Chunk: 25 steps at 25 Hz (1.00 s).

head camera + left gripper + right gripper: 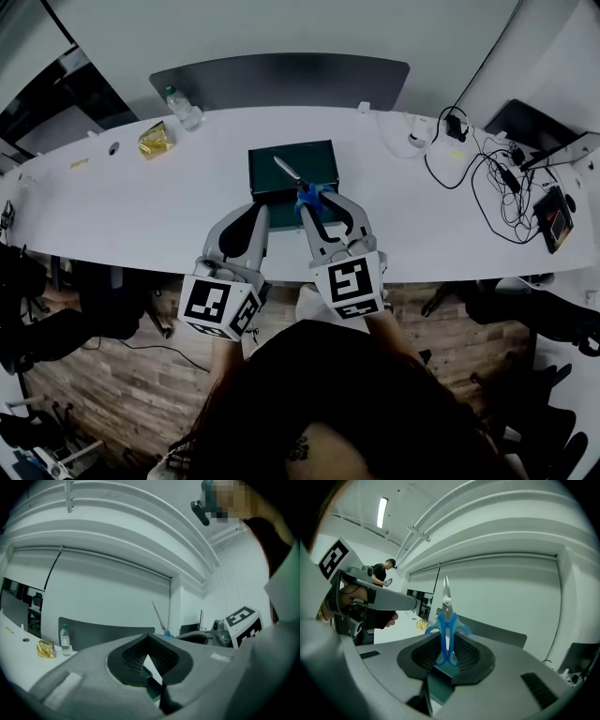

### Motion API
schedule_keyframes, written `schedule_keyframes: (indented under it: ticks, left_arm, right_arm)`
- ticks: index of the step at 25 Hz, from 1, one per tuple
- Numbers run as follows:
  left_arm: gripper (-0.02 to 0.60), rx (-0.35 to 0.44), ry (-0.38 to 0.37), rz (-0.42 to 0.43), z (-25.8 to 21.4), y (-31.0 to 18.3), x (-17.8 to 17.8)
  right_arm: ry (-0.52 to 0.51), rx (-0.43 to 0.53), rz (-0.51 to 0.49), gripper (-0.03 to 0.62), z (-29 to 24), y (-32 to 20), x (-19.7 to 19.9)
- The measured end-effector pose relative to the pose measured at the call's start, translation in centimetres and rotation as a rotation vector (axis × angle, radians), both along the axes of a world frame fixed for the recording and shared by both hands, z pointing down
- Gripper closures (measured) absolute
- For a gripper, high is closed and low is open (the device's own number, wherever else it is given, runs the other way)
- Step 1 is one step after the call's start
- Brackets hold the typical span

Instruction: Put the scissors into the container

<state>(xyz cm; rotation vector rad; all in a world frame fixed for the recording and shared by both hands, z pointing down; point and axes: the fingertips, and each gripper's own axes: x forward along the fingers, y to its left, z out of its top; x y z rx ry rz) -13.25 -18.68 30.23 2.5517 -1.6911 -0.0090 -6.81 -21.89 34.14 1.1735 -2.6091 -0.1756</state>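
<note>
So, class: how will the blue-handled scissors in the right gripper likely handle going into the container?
Probably stiff: the scissors stand straight from the right gripper, blades closed, no sag. They may pivot or slip, since only the smooth-looking blue handles are pinched. Released over the container, they would likely topple flat, being long and narrow.

The right gripper (316, 202) clamps the blue-handled scissors (289, 172), their blades reaching over the dark green container (314, 157) on the white table (141, 206). The left gripper (242, 220) hovers just beside it.
</note>
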Motion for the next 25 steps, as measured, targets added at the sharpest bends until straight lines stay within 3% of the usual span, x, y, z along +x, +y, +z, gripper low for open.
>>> schedule_keyframes:
  ticks: [25]
  left_arm:
    - [0.571, -0.040, 0.005, -0.084, 2.3, -7.4, -3.7]
  right_arm:
    - [0.256, -0.043, -0.170, 0.503, 7.0, -7.0, -2.3]
